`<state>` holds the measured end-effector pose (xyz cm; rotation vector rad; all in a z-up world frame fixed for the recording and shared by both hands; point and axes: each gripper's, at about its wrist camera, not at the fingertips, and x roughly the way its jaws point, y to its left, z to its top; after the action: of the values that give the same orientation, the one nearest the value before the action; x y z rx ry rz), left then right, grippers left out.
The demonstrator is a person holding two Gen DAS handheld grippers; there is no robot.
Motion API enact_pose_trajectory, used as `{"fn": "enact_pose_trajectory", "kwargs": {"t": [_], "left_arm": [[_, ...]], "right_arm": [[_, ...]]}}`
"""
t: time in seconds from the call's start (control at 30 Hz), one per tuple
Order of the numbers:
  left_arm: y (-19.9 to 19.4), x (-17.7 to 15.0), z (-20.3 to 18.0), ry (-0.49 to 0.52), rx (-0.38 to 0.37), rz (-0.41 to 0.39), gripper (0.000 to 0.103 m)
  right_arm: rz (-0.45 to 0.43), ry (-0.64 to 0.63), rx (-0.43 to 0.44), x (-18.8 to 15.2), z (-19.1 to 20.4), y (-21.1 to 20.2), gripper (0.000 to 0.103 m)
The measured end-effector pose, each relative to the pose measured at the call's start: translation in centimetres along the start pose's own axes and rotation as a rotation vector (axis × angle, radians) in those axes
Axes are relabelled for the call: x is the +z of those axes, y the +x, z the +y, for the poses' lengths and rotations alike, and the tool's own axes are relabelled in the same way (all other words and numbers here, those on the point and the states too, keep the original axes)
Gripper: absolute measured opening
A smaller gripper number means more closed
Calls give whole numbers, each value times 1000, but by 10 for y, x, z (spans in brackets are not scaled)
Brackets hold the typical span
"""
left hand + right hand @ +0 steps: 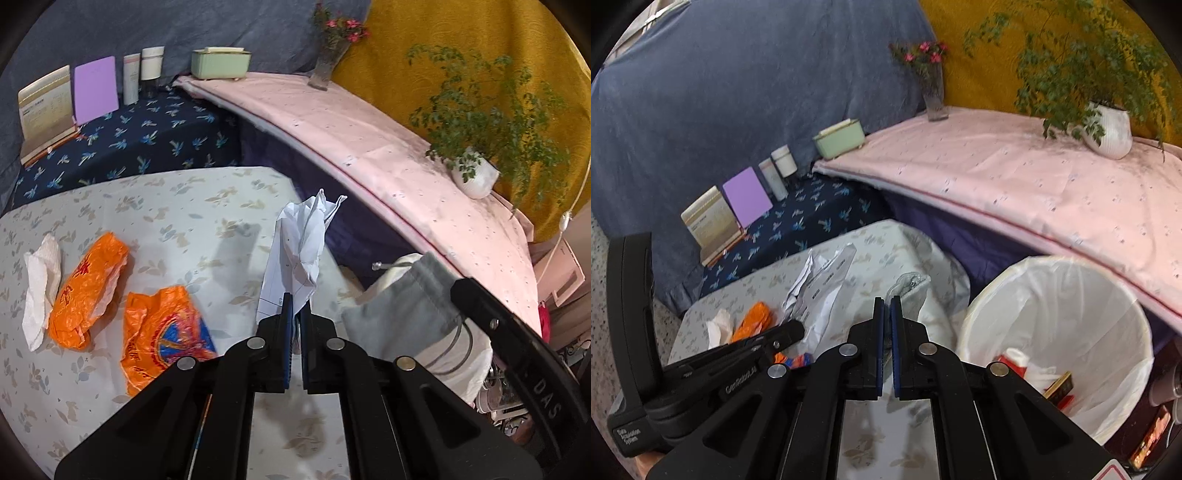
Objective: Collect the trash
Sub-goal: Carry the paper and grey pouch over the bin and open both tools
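My left gripper (296, 314) is shut on a crumpled white paper (303, 243) and holds it above the floral-covered table (147, 206). The paper also shows in the right wrist view (820, 291), with the left gripper (798, 328) below it. My right gripper (887, 306) is shut on a grey cloth pouch (911, 291), which also shows in the left wrist view (402, 314). Two orange plastic bags (88, 288) (159, 332) and a white tissue (38, 291) lie on the table. A white-lined trash bin (1056, 332) stands to the right with some trash inside.
A pink-covered shelf (369, 140) holds a potted plant (476, 173), a flower vase (328, 62) and a green box (220, 63). A dark blue floral surface (140, 140) carries a purple card (95, 88), a calendar (46, 107) and bottles (142, 74).
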<state>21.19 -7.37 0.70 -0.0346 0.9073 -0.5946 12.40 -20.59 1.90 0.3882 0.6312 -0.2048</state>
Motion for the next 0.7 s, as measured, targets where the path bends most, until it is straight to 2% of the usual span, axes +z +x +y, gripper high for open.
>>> {"fn": "enact_pose_trajectory", "kwargs": {"t": [0.3,0.7], "left_arm": [[-3,-4,-59,83,-70,7,3],[15,-15,-128,178,-126,48,4]], "right_arm": [[-71,34,-73,19,-43,-34,4],[-77,96,-158,18,-102,-53,4]]}}
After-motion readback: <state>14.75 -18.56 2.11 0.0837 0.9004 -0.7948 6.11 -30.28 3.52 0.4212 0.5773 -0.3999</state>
